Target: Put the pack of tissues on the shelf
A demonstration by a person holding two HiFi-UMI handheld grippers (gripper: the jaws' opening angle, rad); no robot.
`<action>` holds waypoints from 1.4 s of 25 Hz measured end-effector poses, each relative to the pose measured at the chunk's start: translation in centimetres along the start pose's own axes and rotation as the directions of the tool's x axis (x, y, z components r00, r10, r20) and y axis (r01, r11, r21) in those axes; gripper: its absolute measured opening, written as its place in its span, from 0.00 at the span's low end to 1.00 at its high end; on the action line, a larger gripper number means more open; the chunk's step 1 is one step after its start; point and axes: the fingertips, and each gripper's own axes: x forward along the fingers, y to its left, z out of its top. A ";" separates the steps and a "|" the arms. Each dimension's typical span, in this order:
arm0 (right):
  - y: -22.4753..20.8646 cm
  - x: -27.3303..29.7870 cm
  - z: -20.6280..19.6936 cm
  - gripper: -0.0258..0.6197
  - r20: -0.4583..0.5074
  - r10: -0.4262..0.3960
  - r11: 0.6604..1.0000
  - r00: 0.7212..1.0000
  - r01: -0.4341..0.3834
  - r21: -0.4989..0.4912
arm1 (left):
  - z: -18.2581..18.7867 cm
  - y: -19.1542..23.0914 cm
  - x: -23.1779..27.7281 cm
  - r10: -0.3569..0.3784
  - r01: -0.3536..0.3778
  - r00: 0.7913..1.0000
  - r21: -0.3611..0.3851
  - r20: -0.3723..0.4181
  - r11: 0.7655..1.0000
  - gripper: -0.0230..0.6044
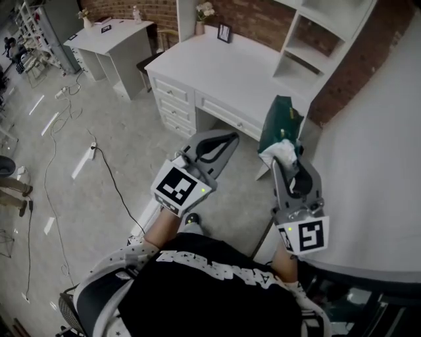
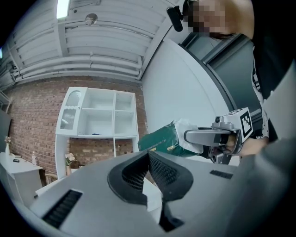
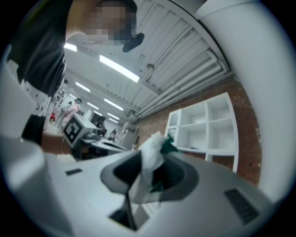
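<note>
The pack of tissues is held in the air by its white end, clamped between the fingers of the right gripper, so its green body is pointed toward the shelf at the desk's back right corner, probably for sliding in endwise. The left gripper is carried alongside, fingers together on nothing. A picture frame and vase are set along the desk's back edge, clear of the shelf; only the desk itself and the curved white wall are judged to crowd the reach.
</note>
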 end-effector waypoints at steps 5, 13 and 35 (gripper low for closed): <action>0.4 3.1 -0.4 0.25 -0.009 -0.013 1.000 1.000 0.013 -0.012 | -0.9 3.2 -0.2 -0.017 0.017 1.000 0.019 0.001 1.000 0.09; 0.2 7.0 -1.1 0.25 -0.049 -0.059 0.998 0.997 0.058 -0.028 | -1.3 7.5 0.3 -0.048 0.048 0.999 0.006 -0.002 0.999 0.09; 2.2 14.9 -1.6 0.25 -0.040 -0.097 0.994 0.994 0.095 -0.044 | -3.3 15.7 0.1 -0.093 0.093 0.996 -0.022 0.005 0.995 0.09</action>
